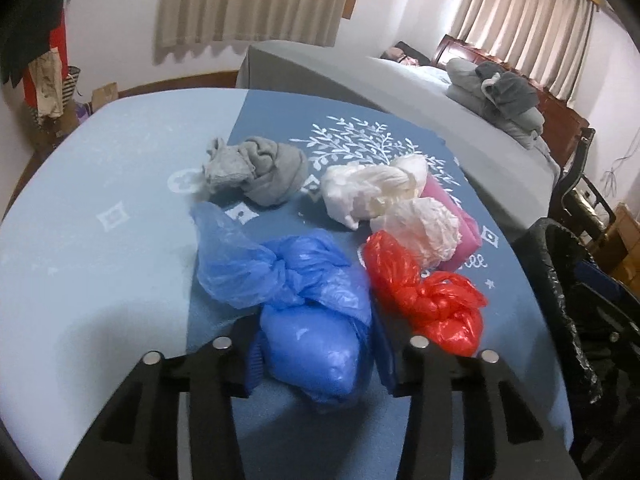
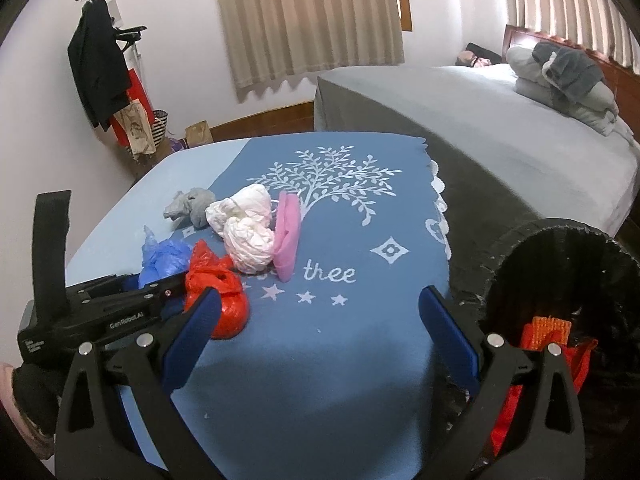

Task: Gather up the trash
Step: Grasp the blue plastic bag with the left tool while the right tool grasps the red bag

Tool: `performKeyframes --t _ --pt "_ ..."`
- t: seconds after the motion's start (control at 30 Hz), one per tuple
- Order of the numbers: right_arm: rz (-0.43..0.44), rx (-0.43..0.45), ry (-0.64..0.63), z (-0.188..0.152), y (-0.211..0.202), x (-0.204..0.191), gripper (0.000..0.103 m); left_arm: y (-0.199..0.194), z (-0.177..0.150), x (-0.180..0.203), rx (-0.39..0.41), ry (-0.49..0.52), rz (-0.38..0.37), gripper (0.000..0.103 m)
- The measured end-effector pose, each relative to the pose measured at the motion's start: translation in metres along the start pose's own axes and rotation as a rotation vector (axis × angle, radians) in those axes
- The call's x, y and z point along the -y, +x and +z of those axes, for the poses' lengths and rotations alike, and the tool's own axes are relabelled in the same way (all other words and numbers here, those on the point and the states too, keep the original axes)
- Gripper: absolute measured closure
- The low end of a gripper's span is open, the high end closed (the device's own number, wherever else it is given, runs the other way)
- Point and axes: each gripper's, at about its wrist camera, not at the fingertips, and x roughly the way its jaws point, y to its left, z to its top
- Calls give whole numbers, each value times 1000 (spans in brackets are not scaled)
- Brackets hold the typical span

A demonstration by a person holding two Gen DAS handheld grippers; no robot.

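While the right tongs (image 2: 320,336) gape empty, the left tongs (image 1: 316,344) straddle the blue bag (image 1: 312,348), apart.

blue plastic bag (image 1: 316,332): knotted, bulging, lying nearest the front edge of the blue-covered desk (image 1: 100,280). red plastic bag (image 1: 428,300): knotted, just beside it. two white crumpled bags (image 1: 376,192) (image 1: 420,228): touching each other, behind the red one. pink flat item (image 2: 287,236): leaning against the white bags. grey cloth bundle (image 1: 256,172): farthest back. black-lined trash bin (image 2: 560,300): beside the desk, holding red and orange items (image 2: 548,332).
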Motion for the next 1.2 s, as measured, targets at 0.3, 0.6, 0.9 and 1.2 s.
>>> performKeyframes --t 0.3,0.6,0.9,1.2 --pt "21 -24 3 -3 16 -19 7 -31 -7 -20 51 18 102 65" --pt "52 -23 -47 0 34 -51 7 -35 -8 -46 64 13 168 67" --pt "73 -83 -64 -1 53 -65 23 -35 -10 -53 61 9 161 67" --pt "98 -131 -76 -4 67 -74 41 -35 -12 -55 65 4 158 67"
